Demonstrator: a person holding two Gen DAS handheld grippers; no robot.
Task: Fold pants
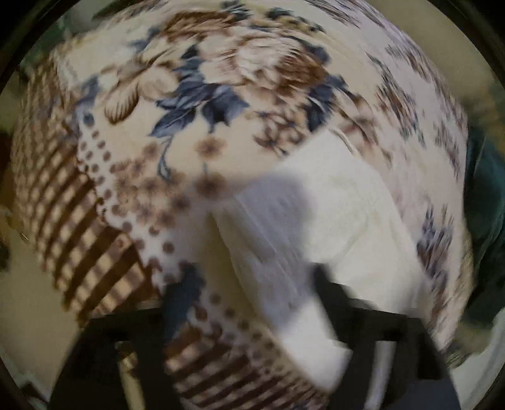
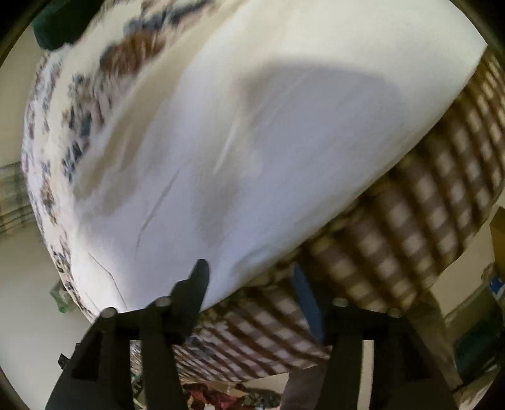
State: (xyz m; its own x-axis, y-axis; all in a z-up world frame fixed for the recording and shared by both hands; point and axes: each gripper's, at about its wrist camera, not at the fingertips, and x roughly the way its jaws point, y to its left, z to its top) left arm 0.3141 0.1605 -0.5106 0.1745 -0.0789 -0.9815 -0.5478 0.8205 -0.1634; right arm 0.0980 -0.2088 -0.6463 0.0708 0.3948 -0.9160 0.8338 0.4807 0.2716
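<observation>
White pants (image 1: 331, 202) lie on a floral blanket (image 1: 195, 94); both views are motion-blurred. In the left wrist view a strip of the pants runs down between my left gripper's (image 1: 252, 302) fingers, which stand wide apart. In the right wrist view the pants (image 2: 268, 135) fill most of the frame. My right gripper (image 2: 252, 280) is open, its left finger (image 2: 195, 284) over the pants' near edge and its right finger (image 2: 309, 302) over the checked border.
The blanket has a brown checked border (image 1: 79, 227) (image 2: 410, 227) hanging over the bed edge. A dark green cloth (image 1: 486, 202) (image 2: 60, 25) lies beside the bed. Clutter (image 2: 221, 394) lies on the floor below.
</observation>
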